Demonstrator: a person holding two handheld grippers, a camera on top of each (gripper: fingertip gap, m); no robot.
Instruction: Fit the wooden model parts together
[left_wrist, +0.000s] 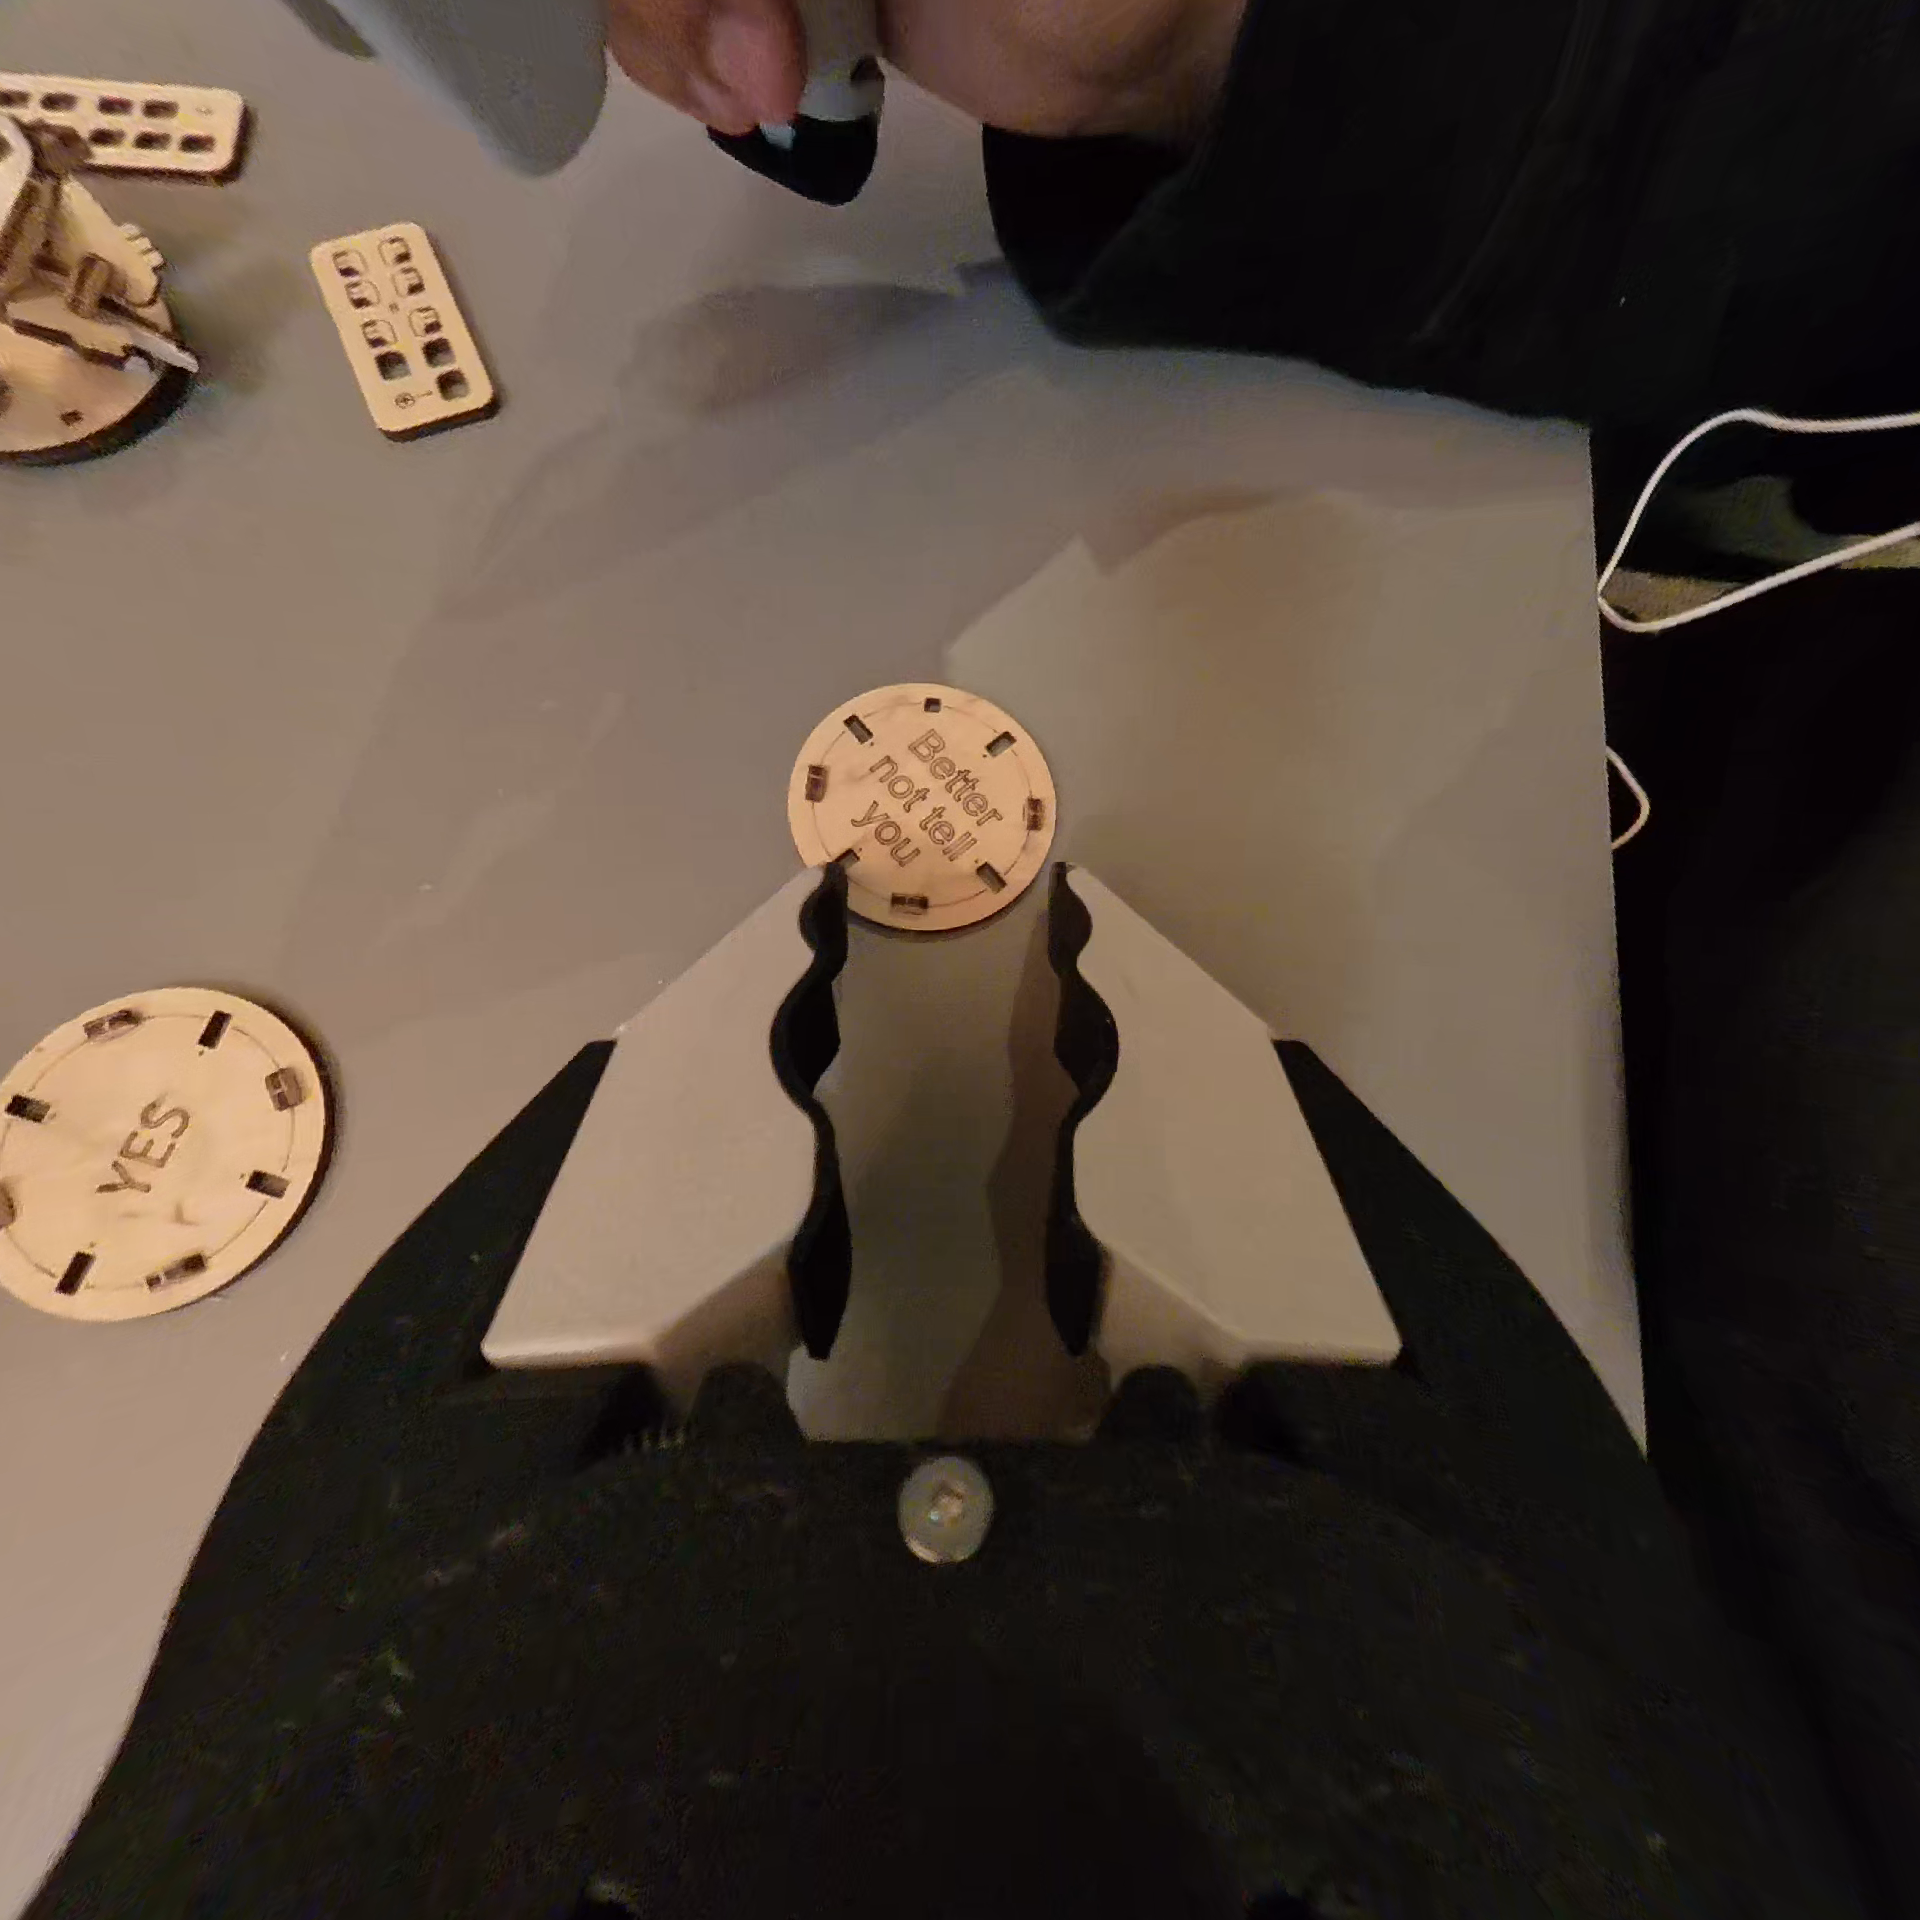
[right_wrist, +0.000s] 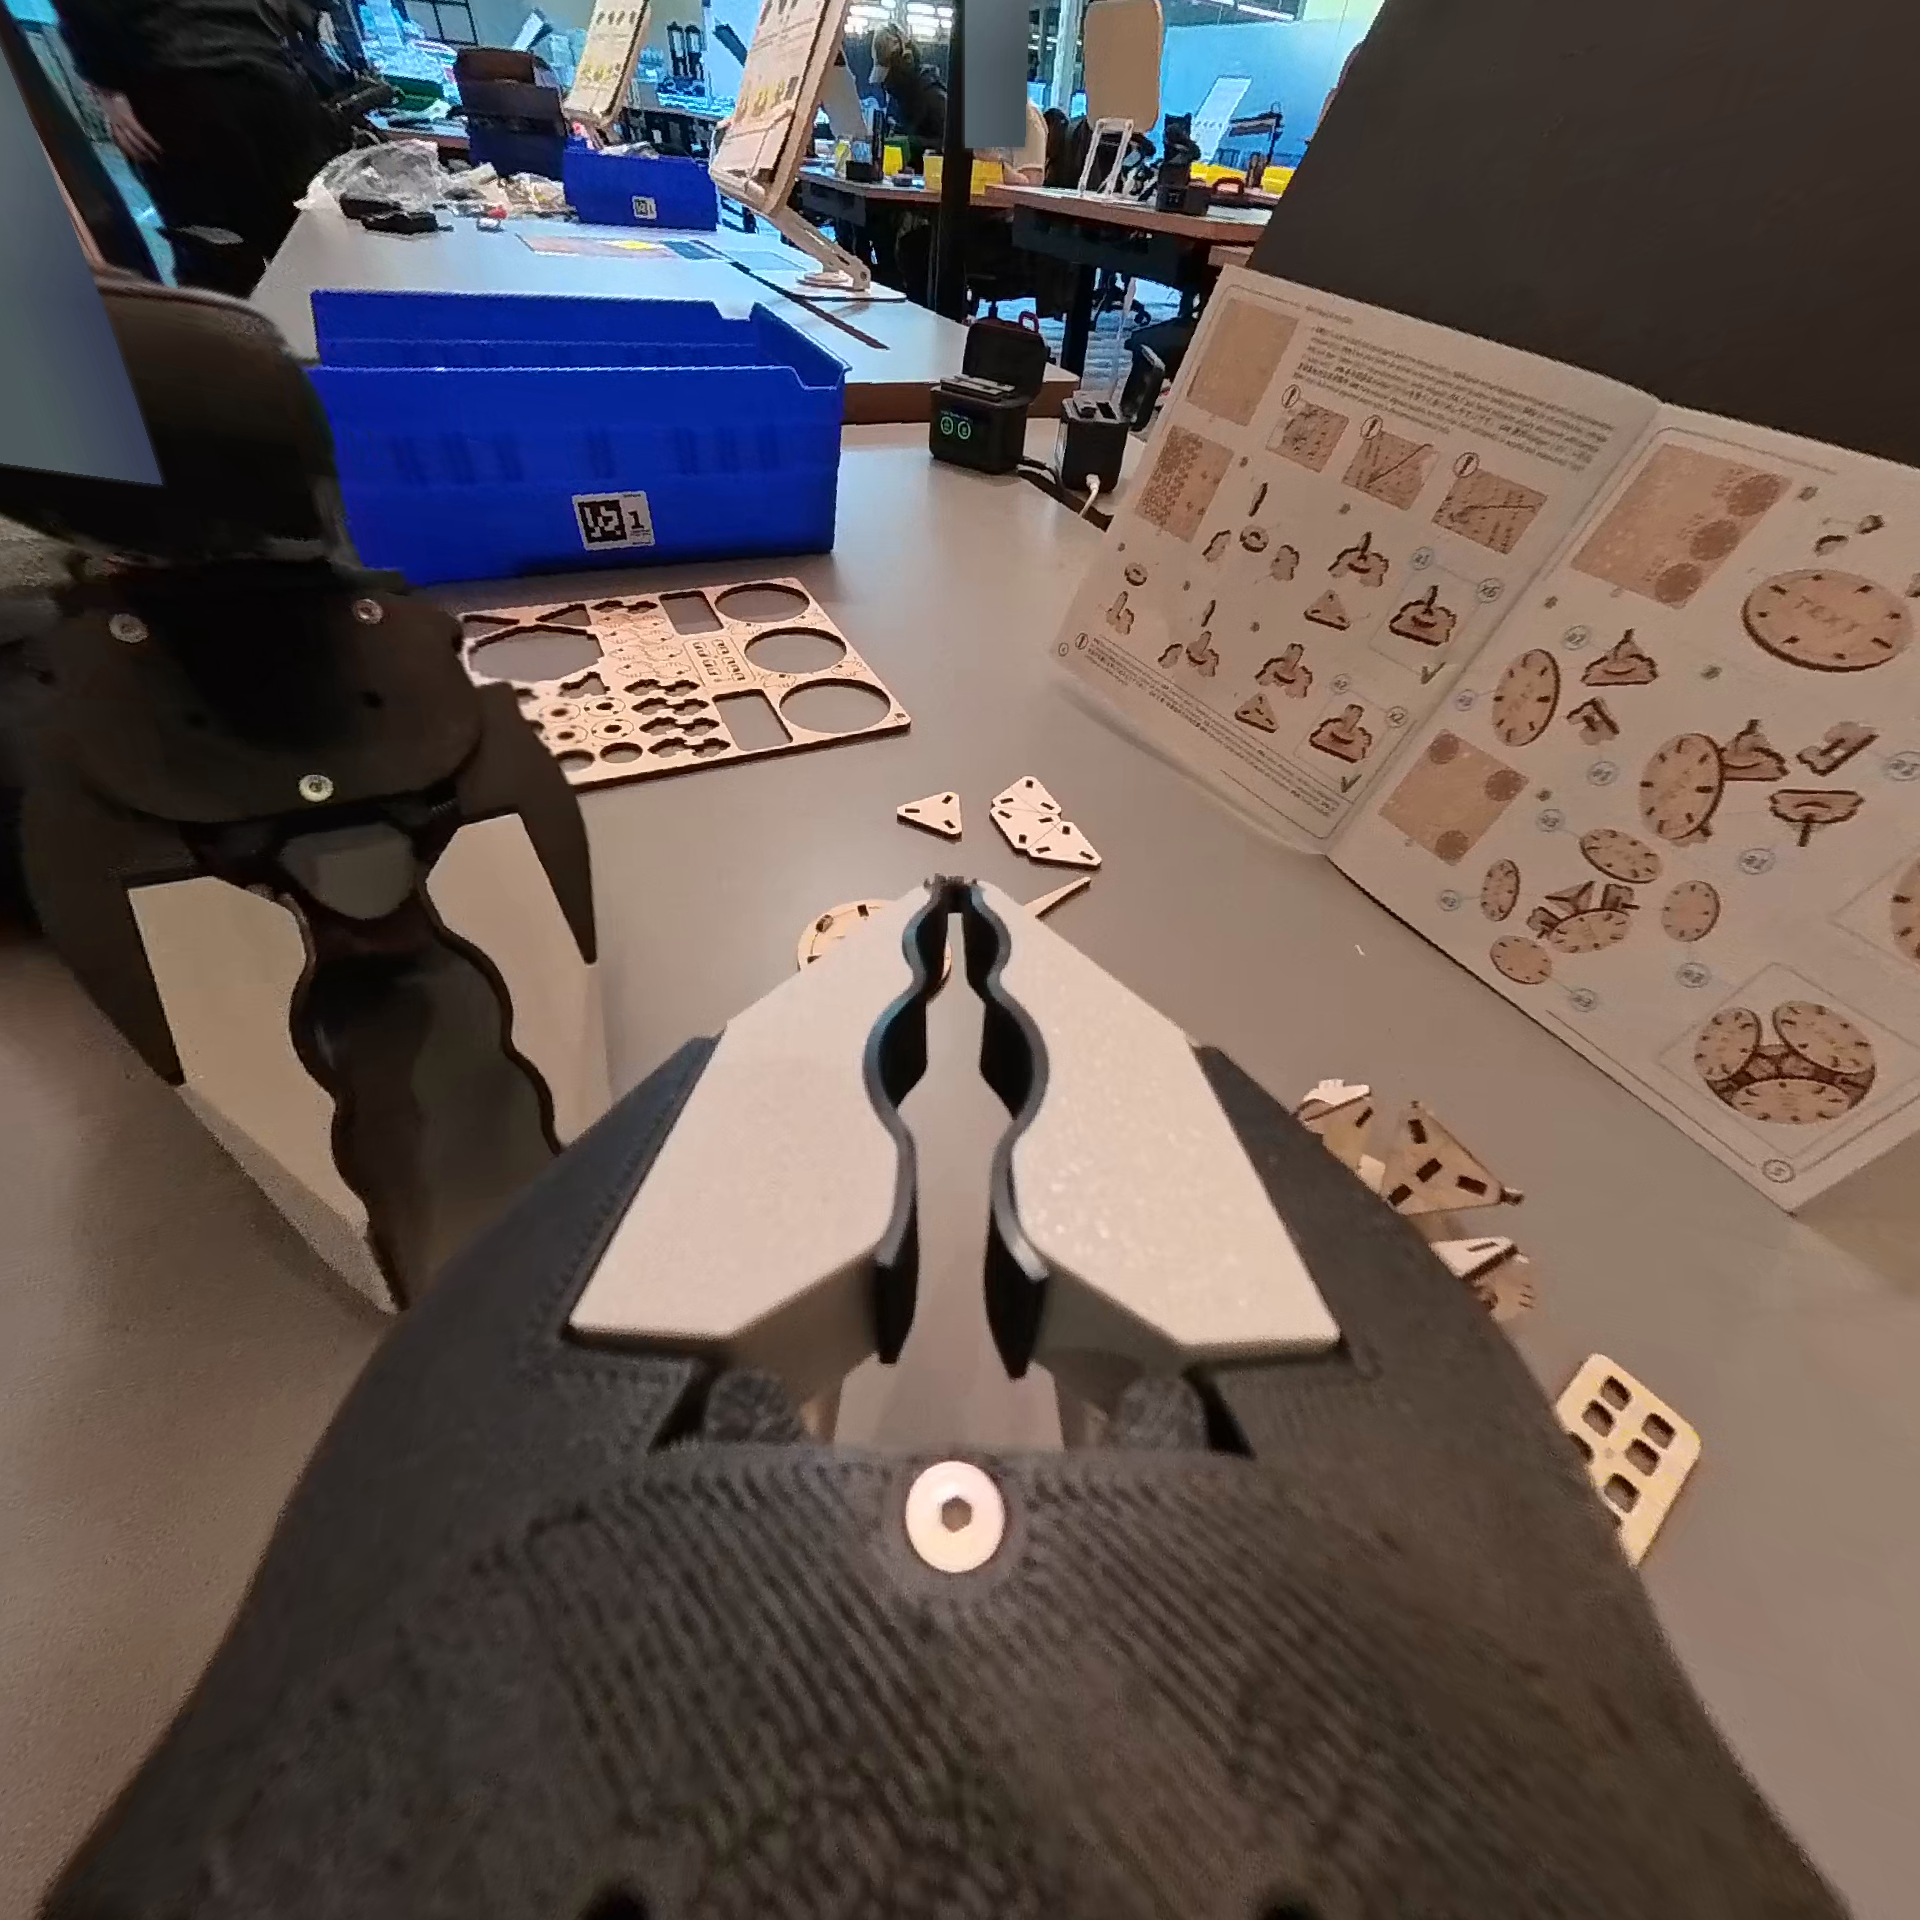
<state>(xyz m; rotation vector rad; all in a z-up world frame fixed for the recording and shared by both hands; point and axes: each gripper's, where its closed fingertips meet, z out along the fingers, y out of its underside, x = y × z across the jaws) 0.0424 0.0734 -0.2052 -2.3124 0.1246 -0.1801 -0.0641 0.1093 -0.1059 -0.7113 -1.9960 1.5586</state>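
The left tool hangs over the grey table, spread, nothing in its grip; the left pad overlaps the near edge of a small round wooden disc, the right pad stands just clear of it. A second disc lies to the near left, slotted strips far left. The right tool is clenched, apparently on nothing. Beyond it lie triangular wooden pieces, a cut-out wooden sheet and an open booklet.
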